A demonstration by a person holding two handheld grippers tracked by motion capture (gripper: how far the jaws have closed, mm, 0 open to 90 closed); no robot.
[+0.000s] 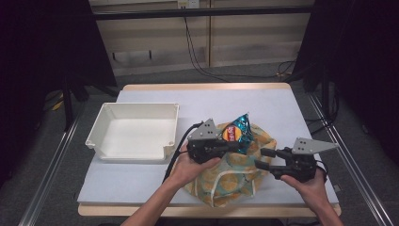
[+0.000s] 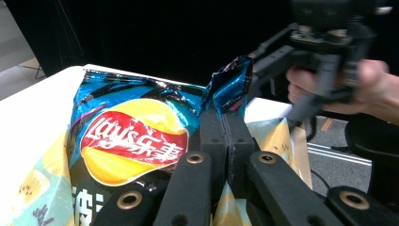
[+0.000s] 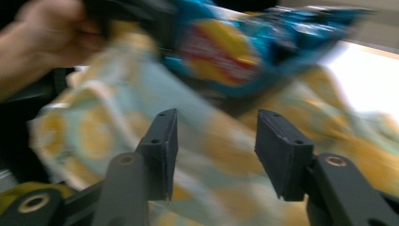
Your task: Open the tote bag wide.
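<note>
On the white surface [image 1: 141,183] lies a soft cloth bag printed with yellow-orange circles on pale green [image 1: 235,181], spread near the front edge between the person's two hands. Out of its upper opening sticks a shiny blue crisp packet with a red and yellow logo [image 1: 237,132], standing roughly upright with its top corner pointing away from the person.

The left tongs [image 1: 234,146], held in the person's left hand [image 1: 190,167], are closed tight on the packet: in the left gripper view the two black jaws press together with a fold of blue foil [image 2: 230,87] pinched between them, beside the logo.

The right tongs [image 1: 264,158], held in the right hand [image 1: 308,186], are spread wide with nothing between the jaws. They sit at the right edge of the bag, pointing left toward it; the right gripper view, blurred, shows the patterned cloth [image 3: 211,155] just beyond the open jaws and the packet [image 3: 226,52] above.

A white rectangular plastic tray [image 1: 136,148] rests to the left of the bag, apart from it.
</note>
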